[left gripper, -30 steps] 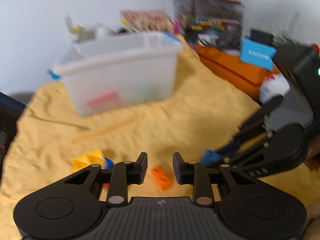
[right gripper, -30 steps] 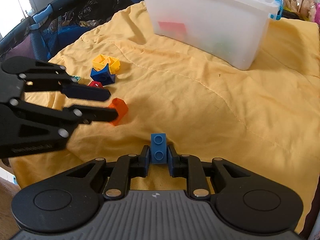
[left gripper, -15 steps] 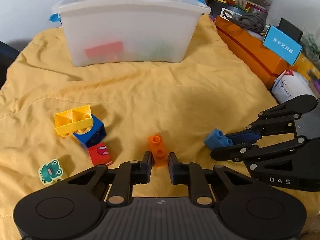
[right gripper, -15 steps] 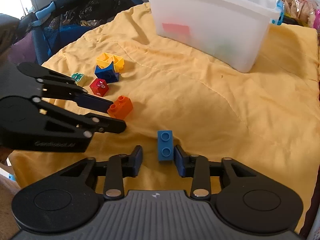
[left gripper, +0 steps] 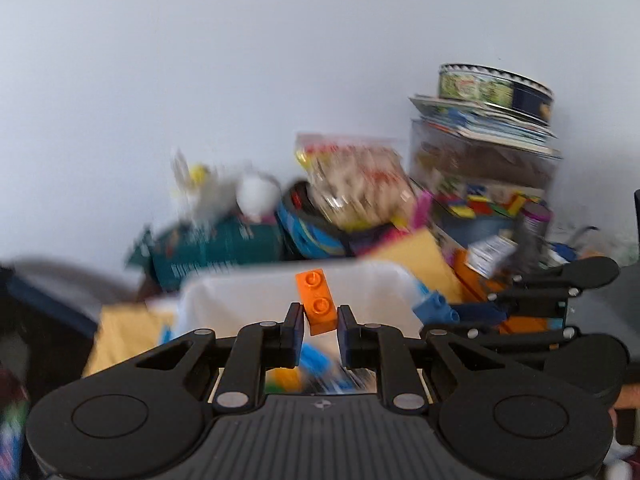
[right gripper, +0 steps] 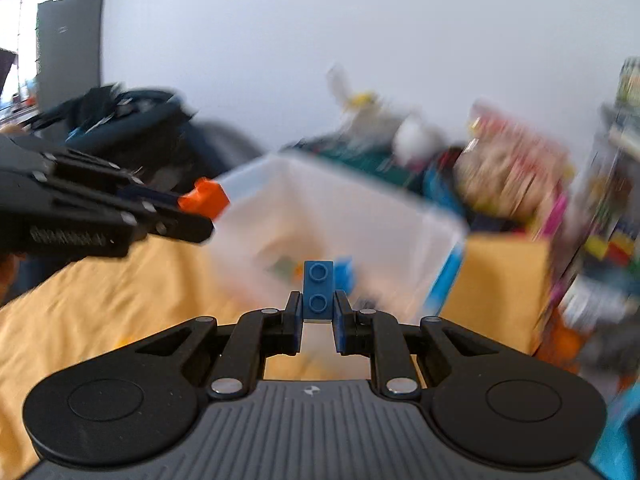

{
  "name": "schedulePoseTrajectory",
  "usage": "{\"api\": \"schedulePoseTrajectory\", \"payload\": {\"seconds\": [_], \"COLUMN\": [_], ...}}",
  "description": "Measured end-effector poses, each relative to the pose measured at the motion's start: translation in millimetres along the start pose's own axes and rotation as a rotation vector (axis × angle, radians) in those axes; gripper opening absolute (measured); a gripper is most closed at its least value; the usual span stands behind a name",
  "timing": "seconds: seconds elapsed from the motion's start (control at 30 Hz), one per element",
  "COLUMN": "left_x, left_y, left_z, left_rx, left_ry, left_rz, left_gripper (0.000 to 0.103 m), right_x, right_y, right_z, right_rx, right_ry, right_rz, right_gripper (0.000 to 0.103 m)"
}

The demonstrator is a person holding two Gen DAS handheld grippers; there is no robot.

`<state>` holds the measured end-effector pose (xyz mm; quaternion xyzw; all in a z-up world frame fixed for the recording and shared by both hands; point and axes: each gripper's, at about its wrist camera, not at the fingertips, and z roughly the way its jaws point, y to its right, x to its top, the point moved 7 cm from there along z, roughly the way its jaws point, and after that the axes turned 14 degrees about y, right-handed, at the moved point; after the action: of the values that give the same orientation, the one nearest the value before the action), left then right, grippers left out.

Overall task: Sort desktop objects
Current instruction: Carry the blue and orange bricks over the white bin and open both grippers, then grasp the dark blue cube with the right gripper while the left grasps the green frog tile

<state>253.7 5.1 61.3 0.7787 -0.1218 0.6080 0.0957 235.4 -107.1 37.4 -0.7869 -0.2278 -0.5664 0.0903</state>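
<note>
My left gripper [left gripper: 320, 314] is shut on an orange two-stud brick [left gripper: 316, 304], held up in front of the white translucent bin [left gripper: 240, 304]. My right gripper [right gripper: 318, 304] is shut on a blue two-stud brick [right gripper: 319, 290] in the air just before the bin [right gripper: 360, 216]. In the left wrist view the right gripper [left gripper: 448, 314] comes in from the right with the blue brick [left gripper: 434, 308] at its tips. In the right wrist view the left gripper [right gripper: 192, 210] reaches in from the left, and its orange brick [right gripper: 206, 200] is at the bin's near corner. Both views are motion-blurred.
A yellow cloth [right gripper: 100, 300] covers the table. Blurred coloured bricks [right gripper: 344, 272] lie inside the bin. Behind the bin are a snack bag [left gripper: 360, 176], a teal box [left gripper: 216, 248] and a tall stack of boxes topped by a round tin [left gripper: 492, 84].
Both grippers have closed on their bricks and lifted them off the cloth, up toward the bin. The loose bricks on the cloth have dropped out of view.
</note>
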Motion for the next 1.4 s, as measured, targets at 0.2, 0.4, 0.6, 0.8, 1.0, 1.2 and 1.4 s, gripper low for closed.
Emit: {"api": "schedulePoseTrajectory", "payload": {"seconds": [0.2,0.4,0.6,0.8,1.0,1.2,1.4], "left_x": [-21.2,-66.8,-46.4,-55.7,-139.6,-206.0,-225.7], "left_y": [-18.7,-32.7,-42.8,-52.4,-56.8,-52.6,-51.3], "left_z": [69.5,97.9,44.5,-35.5,-95.6,-125.9,-134.0], "left_rx": [0.060,0.098,0.082,0.119,0.166,0.175,0.160], "left_ry": [-0.126,-0.271,-0.164,-0.102,-0.241,-0.379,-0.421], "left_rz": [0.013,0.005,-0.001,-0.006,-0.091,-0.164,-0.162], "left_gripper": [0.021,0.031,0.046,0.068,0.068,0.068,0.068], "right_x": [27.0,-13.8,-18.8,5.5,-10.9,-81.4,-107.5], "right_y": [29.7,36.1,33.8,15.9,-39.8,-109.6,-168.2], "right_z": [67.5,120.0,111.8,68.2,27.7,14.6,7.3], "right_rx": [-0.086,-0.105,-0.113,-0.052,0.119,0.322,0.482], "right_ry": [-0.026,-0.169,-0.156,-0.034,-0.017,-0.142,-0.121], "right_rz": [0.033,0.057,0.057,0.082,0.050,-0.051,-0.439], "right_gripper": [0.017,0.022,0.032,0.048,0.049,0.036,0.034]}}
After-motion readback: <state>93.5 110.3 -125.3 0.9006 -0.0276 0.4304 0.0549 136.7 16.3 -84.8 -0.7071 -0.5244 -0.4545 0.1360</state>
